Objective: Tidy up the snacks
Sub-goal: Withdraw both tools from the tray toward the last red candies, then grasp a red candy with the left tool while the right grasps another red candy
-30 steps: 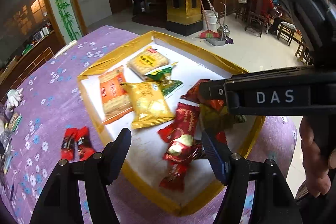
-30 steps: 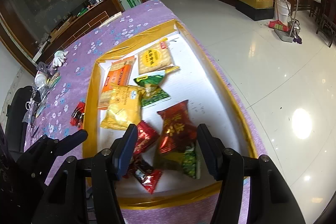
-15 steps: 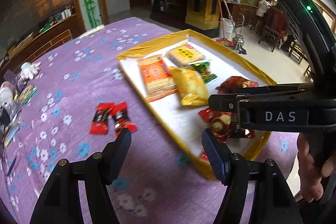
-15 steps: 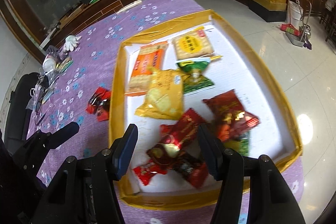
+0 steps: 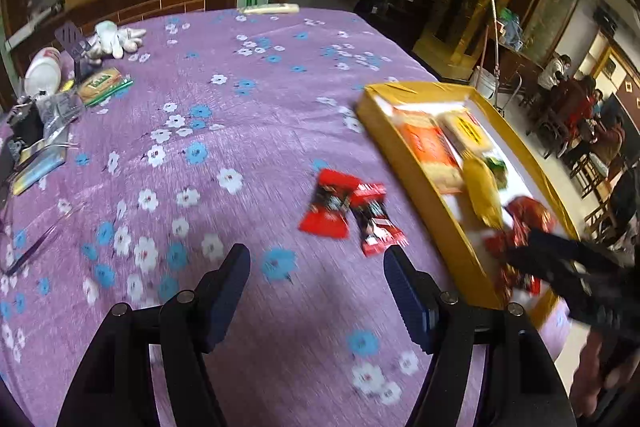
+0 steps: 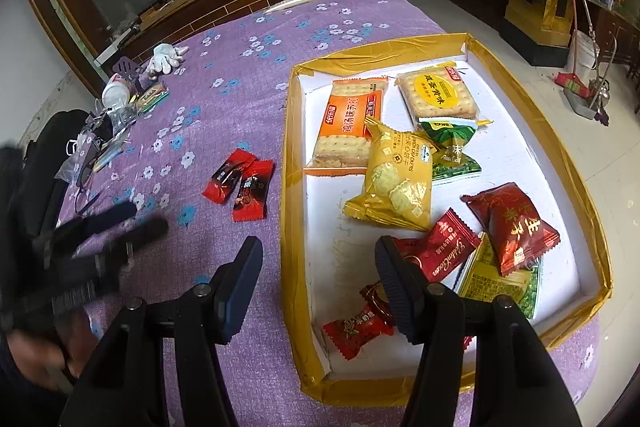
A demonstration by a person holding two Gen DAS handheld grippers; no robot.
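Two red-and-black snack packets (image 5: 350, 213) lie side by side on the purple flowered tablecloth, left of the gold-rimmed white tray (image 5: 404, 171); they also show in the right wrist view (image 6: 242, 183). My left gripper (image 5: 316, 287) is open and empty, a little short of the packets. My right gripper (image 6: 318, 267) is open and empty above the tray's left rim (image 6: 286, 187). The tray holds several snacks: orange crackers (image 6: 350, 121), a yellow cracker pack (image 6: 438, 95), a yellow bag (image 6: 396, 183), green packs, red packs (image 6: 512, 227).
Clutter sits at the table's far left: a white bottle (image 5: 42, 69), a white glove (image 5: 116, 35), glasses and small packets. A white stick (image 5: 268, 9) lies at the far edge. The table edge drops to a tiled floor right of the tray.
My left gripper has swung left, off the tray, and now faces the two red packets on the cloth. My right gripper has shifted left to the tray's left rim.
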